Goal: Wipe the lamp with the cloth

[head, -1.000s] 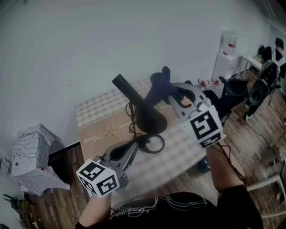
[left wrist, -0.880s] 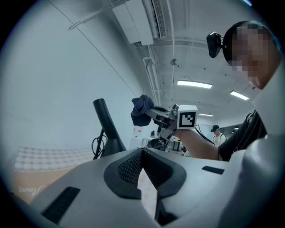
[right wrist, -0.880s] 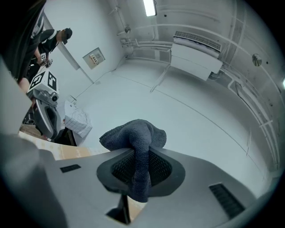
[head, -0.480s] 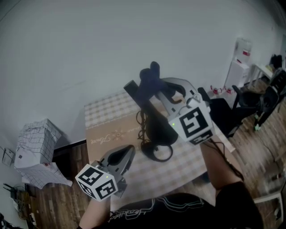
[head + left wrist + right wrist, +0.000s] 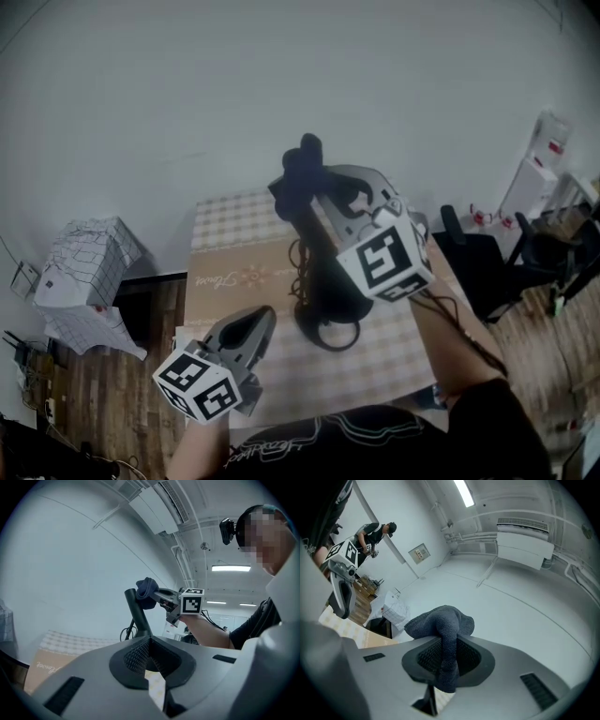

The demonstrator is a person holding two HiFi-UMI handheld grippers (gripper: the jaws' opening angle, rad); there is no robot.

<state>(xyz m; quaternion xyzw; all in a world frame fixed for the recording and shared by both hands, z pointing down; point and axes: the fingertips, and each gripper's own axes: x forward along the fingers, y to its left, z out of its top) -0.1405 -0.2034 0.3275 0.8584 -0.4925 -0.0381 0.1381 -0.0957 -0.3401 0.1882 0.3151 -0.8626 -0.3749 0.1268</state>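
Note:
A black lamp stands on the table, with its ring base (image 5: 330, 330) near the middle and its arm (image 5: 305, 239) slanting up and back. At the arm's top end a dark blue cloth (image 5: 302, 169) rests against the lamp. My right gripper (image 5: 315, 187) is shut on the cloth, which bulges out past the jaws (image 5: 443, 625). In the left gripper view the lamp arm (image 5: 139, 616) rises to the cloth (image 5: 146, 591). My left gripper (image 5: 260, 319) is low at the table's near left, apart from the base. It is shut with nothing in it (image 5: 150, 641).
The table (image 5: 225, 234) has a chequered cover with a brown strip. The lamp's cable (image 5: 301, 272) coils behind the base. White checked boxes (image 5: 80, 281) sit on the floor at left. Black chairs (image 5: 478, 253) and a water dispenser (image 5: 544, 164) stand at right.
My right gripper has carried the cloth up the lamp arm to its top end. My left gripper has drawn back from the lamp base towards the table's near left.

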